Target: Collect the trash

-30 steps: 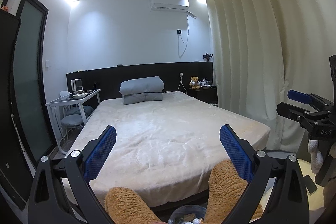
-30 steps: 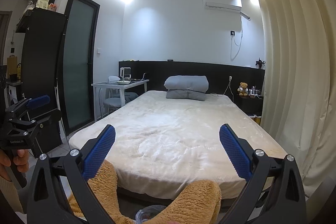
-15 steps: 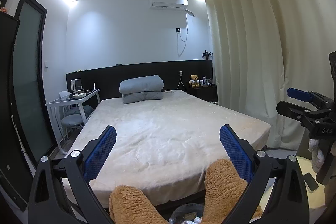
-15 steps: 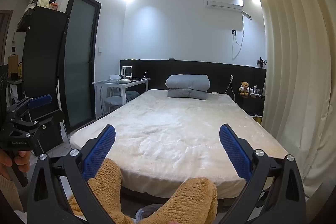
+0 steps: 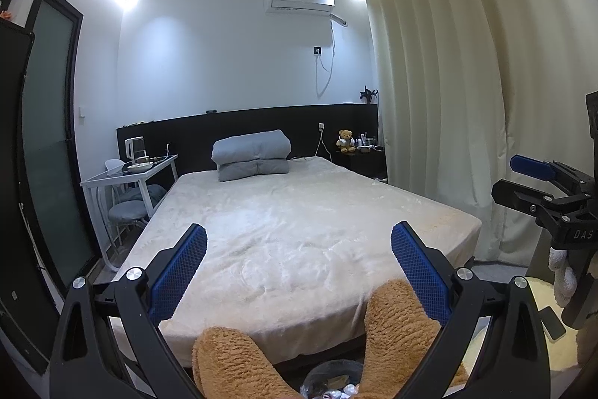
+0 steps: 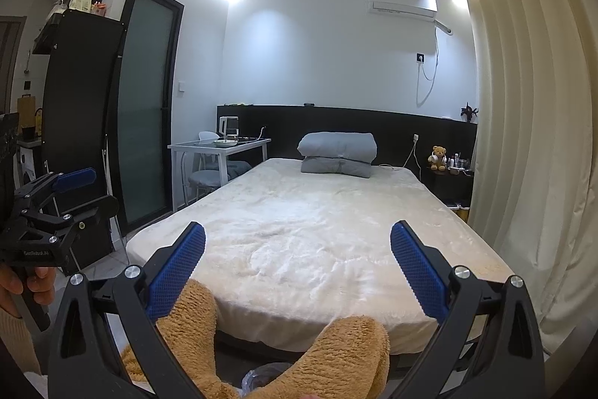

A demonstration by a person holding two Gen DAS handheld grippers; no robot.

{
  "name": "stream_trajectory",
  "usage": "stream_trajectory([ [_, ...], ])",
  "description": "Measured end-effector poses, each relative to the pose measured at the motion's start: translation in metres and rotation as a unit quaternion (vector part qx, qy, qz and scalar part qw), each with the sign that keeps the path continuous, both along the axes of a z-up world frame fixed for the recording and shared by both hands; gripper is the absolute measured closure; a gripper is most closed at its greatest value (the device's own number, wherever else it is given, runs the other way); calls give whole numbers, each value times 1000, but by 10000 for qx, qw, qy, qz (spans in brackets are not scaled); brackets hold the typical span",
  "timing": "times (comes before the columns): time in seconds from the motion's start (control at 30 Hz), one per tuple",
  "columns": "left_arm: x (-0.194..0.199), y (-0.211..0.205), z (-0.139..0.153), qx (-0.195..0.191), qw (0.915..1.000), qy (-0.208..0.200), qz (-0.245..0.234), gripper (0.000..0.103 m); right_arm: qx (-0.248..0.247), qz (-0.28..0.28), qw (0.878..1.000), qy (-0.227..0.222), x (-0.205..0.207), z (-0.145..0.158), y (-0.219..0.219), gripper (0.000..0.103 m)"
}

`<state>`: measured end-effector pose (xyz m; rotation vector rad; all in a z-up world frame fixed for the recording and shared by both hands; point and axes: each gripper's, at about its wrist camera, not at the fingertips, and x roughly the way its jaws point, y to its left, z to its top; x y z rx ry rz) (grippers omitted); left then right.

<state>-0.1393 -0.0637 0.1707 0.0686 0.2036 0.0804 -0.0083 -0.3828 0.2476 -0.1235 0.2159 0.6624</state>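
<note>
both tongs, left (image 5: 299, 272) and right (image 6: 298, 270), spread wide, empty; trash bin (image 5: 332, 378) half hidden between fuzzy knees (image 5: 396, 331).

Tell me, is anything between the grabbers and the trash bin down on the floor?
Partly. The bin, lined with a clear bag, sits low between two fuzzy brown legs. These flank and overlap it in both views. The left gripper and right gripper are open, empty and aimed over the bed, not down at the bin.
</note>
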Motion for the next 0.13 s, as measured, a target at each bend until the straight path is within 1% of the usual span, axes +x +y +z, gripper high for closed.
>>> stream_trajectory([
  [0.13,0,2,-1,-2,10000,-15,12,6,-7,16,10000,-5,-1,-1,1,5],
])
